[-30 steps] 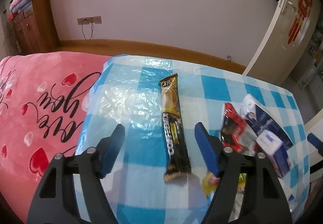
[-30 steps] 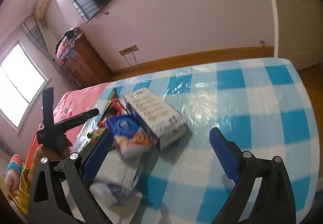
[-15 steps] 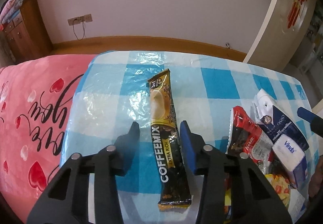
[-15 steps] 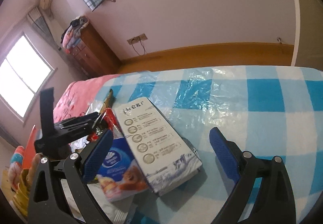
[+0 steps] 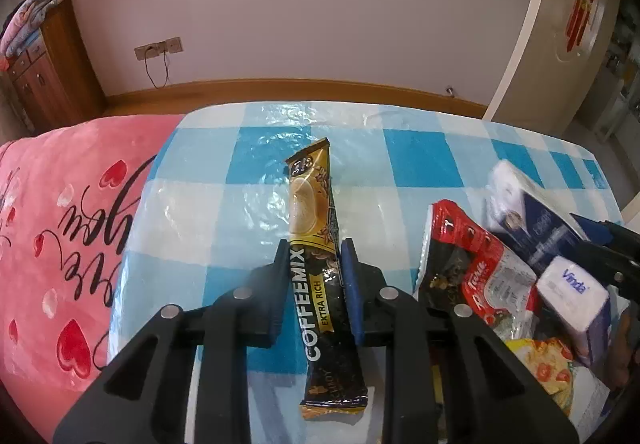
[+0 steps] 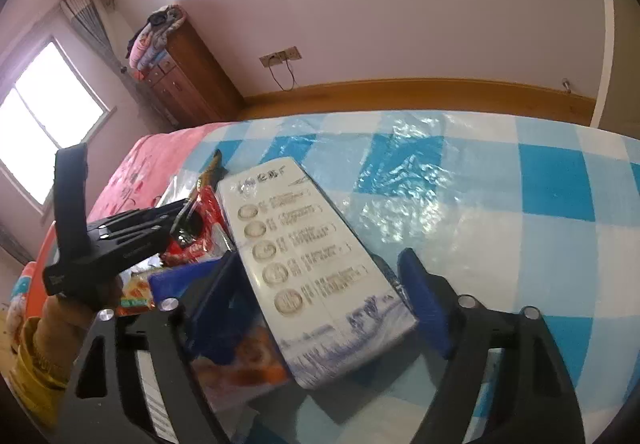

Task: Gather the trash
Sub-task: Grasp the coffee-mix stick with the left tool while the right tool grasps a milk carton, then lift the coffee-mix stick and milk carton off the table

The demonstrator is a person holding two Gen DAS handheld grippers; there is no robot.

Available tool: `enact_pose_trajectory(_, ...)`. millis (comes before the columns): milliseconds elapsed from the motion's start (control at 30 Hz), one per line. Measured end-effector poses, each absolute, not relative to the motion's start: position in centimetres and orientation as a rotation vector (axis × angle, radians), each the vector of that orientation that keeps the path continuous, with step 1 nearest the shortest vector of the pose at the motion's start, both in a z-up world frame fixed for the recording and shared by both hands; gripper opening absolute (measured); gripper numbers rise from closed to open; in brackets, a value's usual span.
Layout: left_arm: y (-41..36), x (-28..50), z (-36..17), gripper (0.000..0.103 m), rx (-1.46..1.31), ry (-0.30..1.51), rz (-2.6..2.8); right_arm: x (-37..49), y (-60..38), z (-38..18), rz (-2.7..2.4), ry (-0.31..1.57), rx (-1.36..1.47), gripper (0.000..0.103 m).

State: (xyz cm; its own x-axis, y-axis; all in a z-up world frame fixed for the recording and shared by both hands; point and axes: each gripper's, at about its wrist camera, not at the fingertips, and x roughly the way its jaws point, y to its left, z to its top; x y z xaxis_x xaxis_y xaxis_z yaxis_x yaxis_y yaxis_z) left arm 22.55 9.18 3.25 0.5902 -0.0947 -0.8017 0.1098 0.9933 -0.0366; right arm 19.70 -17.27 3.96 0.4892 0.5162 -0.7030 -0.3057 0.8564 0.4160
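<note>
A gold-and-black coffee-mix sachet (image 5: 313, 204) lies lengthwise on the checked tablecloth (image 5: 424, 164). My left gripper (image 5: 315, 270) is shut on its middle, with a pad against each long edge. In the right wrist view a long white carton (image 6: 304, 252) lies between the jaws of my right gripper (image 6: 320, 260). Those jaws are closing, and a small gap still shows at the right pad (image 6: 424, 300). Beside the carton lie a red snack wrapper (image 5: 472, 268), a Vinda tissue pack (image 5: 572, 296) and a yellow wrapper (image 5: 548, 368).
A pink blanket with red hearts (image 5: 60, 244) adjoins the table's left edge. A wooden dresser (image 6: 192, 72) stands at the far wall and a white door (image 5: 560, 44) at the right. A hand holding the left gripper (image 6: 116, 236) shows left of the carton.
My left gripper's jaws came together onto the coffee sachet. My right gripper moved forward and down over the white carton, and its jaws narrowed around it.
</note>
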Motion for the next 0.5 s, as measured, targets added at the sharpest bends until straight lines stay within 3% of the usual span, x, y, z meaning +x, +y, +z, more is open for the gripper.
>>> enact_pose_trajectory(267,8.8,20.3,3.3,0.025,-0.003,0.936,-0.158,16.8,-17.8,3.7,0.497,0.928,0.231,0.068)
enact_pose_trajectory(500,7.5,16.8,3.2,0.025,-0.008,0.933,-0.212,13.0,-18.5,3.5,0.502,0.923,0.254,0.066)
